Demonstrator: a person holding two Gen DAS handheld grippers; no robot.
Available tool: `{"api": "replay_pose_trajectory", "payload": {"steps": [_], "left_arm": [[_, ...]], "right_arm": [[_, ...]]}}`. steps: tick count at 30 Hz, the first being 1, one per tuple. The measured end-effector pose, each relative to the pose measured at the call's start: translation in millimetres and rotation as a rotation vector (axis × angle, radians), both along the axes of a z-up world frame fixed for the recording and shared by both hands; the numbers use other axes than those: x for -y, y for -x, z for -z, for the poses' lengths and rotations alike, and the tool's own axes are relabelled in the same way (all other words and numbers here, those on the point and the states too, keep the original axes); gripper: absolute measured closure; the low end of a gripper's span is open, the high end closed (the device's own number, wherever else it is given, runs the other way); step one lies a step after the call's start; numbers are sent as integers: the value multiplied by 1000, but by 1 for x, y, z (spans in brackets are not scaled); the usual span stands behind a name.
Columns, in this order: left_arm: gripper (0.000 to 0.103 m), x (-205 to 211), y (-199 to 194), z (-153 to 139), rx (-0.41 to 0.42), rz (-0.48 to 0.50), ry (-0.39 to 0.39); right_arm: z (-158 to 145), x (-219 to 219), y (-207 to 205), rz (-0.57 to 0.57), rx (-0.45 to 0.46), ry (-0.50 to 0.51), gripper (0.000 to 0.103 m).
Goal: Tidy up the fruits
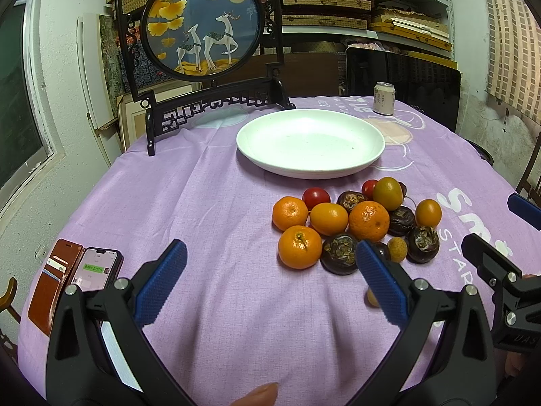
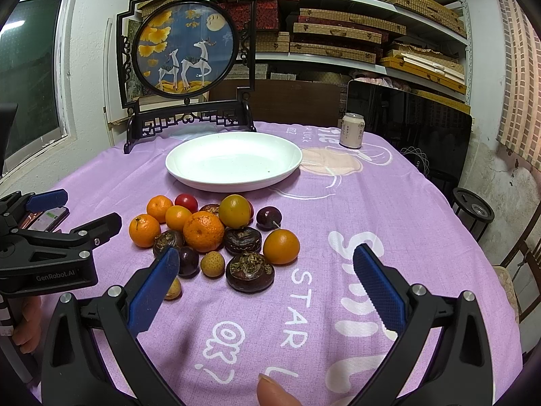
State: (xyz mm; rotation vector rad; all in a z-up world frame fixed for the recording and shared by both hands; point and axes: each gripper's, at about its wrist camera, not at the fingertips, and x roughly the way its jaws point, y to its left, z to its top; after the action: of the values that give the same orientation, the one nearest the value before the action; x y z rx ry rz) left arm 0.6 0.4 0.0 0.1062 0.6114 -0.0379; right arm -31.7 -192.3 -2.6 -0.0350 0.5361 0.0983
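With each hand-held gripper (image 1: 270, 284) (image 2: 267, 279) spread wide and empty, pinch one orange (image 1: 299, 246) gently (round fruit rolls) and carry it to the plate (image 1: 270, 162).

Lighting: even indoor light from above, moderately bright. Glare: soft sheen on the round white ceramic plate (image 1: 310, 142). Shadows: faint, beneath the pile of fruit on the lilac printed tablecloth (image 2: 338, 209). Distortion: strong fisheye curvature, dark vignetted corners. Focus: sharp centrally, softer at the edges.
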Motion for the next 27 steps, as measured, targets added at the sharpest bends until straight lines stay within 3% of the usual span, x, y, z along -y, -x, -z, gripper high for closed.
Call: {"api": "replay_pose_trajectory", "payload": {"steps": [18,27], "left_arm": [[2,5,0,9,-6,1,-2],[2,35,-7,37,-152,108,-58]], "right_arm": [[2,-1,1,-6,-10,-1,1],[33,25,-26,-30,-282,-79,1]]}}
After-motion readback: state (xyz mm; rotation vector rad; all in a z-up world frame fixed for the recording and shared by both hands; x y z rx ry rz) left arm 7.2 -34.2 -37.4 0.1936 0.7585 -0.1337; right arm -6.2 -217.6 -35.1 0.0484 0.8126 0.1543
